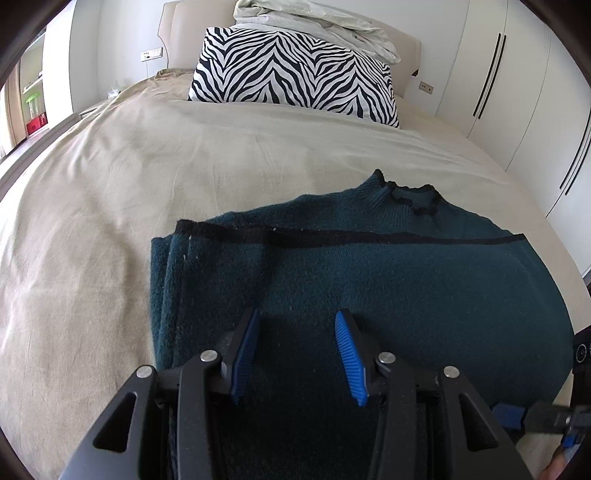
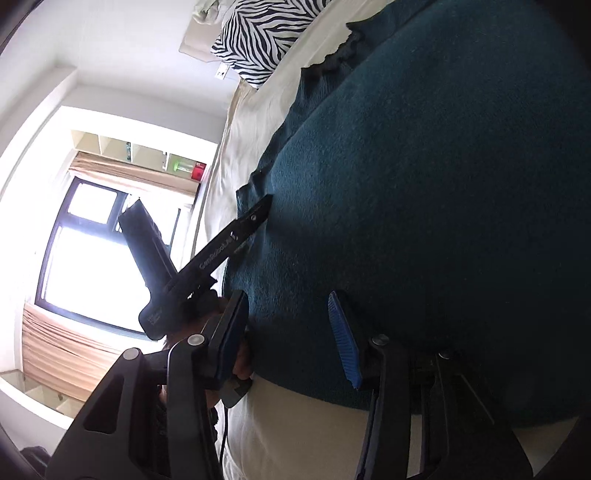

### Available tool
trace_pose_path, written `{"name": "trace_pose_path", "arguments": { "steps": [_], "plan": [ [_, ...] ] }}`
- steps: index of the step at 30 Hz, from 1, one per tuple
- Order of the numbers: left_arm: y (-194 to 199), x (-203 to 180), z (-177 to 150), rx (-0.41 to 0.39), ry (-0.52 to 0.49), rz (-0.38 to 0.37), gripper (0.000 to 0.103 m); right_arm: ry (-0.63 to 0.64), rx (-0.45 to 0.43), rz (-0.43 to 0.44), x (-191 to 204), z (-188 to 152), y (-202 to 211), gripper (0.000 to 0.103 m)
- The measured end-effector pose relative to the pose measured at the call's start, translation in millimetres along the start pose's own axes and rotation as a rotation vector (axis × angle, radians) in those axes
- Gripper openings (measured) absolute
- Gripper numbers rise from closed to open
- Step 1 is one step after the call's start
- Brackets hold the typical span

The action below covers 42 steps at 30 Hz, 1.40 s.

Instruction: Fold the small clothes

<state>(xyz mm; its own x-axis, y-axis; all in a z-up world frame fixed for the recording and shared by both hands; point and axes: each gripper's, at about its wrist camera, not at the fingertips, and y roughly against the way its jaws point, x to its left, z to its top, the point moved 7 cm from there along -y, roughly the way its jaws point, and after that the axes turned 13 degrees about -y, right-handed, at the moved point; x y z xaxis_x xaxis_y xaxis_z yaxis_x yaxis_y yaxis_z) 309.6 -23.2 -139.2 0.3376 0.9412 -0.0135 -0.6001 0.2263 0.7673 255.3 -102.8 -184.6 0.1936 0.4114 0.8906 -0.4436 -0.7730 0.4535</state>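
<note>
A dark teal knit sweater [image 1: 388, 280] lies on the beige bed, partly folded, its black-trimmed hem laid across below the ruffled collar [image 1: 413, 195]. My left gripper [image 1: 295, 317] is open just above the sweater's near part, holding nothing. In the right wrist view, which is rolled sideways, the sweater [image 2: 424, 184] fills the frame. My right gripper [image 2: 288, 299] is open at the sweater's near edge, one finger on each side of it. The left gripper's body [image 2: 207, 258] shows beside it.
A zebra-striped pillow [image 1: 291, 77] and a crumpled pale blanket [image 1: 317, 26] lie at the headboard. The beige sheet [image 1: 110, 221] spreads left of the sweater. White wardrobe doors [image 1: 517, 92] stand at the right. A window [image 2: 92, 251] shows in the right wrist view.
</note>
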Motion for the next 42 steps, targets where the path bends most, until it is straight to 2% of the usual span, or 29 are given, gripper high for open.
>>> {"name": "trace_pose_path", "arguments": {
  "steps": [3,5,9,12,17,19,22,27,29,31,33,35,38,42],
  "plan": [
    [25,-15,-18,-0.002,0.057,-0.092,0.046,-0.055,-0.106,0.018,-18,18,36,0.042],
    [33,-34,-33,0.011,0.047,-0.127,0.046,-0.107,-0.18,0.038,-32,27,65,0.042],
    [41,-50,-58,0.021,-0.011,-0.102,0.049,-0.208,-0.36,0.04,-67,40,130,0.042],
    [51,-40,-71,0.016,0.038,-0.132,0.049,-0.247,-0.468,0.001,-88,39,173,0.042],
    [74,-21,-91,0.019,0.095,-0.123,0.046,-0.318,-0.595,-0.026,-111,35,231,0.045],
    [83,-17,-96,0.014,0.132,-0.131,0.046,-0.315,-0.6,-0.007,-105,22,245,0.048],
    [90,-16,-104,0.021,0.154,-0.125,0.048,-0.232,-0.531,0.03,-75,2,238,0.048],
    [100,-23,-106,0.001,0.15,-0.148,0.052,-0.056,-0.362,-0.018,-17,-17,164,0.049],
    [100,-23,-106,0.007,0.139,-0.139,0.055,-0.03,-0.312,-0.031,-10,-18,136,0.049],
    [95,-19,-110,0.028,0.143,-0.137,0.055,-0.055,-0.272,-0.044,-20,-12,118,0.049],
    [93,-16,-114,0.036,0.155,-0.144,0.055,-0.114,-0.281,-0.096,-45,-1,115,0.049],
    [97,-14,-114,0.03,0.167,-0.146,0.055,-0.176,-0.298,-0.008,-62,5,128,0.049],
    [106,-16,-102,-0.008,0.185,-0.155,0.055,-0.2,-0.439,-0.032,-78,5,180,0.049],
    [100,-31,-74,-0.034,0.151,-0.182,0.058,-0.32,-0.614,-0.008,-108,-9,256,0.065]
  ]
}}
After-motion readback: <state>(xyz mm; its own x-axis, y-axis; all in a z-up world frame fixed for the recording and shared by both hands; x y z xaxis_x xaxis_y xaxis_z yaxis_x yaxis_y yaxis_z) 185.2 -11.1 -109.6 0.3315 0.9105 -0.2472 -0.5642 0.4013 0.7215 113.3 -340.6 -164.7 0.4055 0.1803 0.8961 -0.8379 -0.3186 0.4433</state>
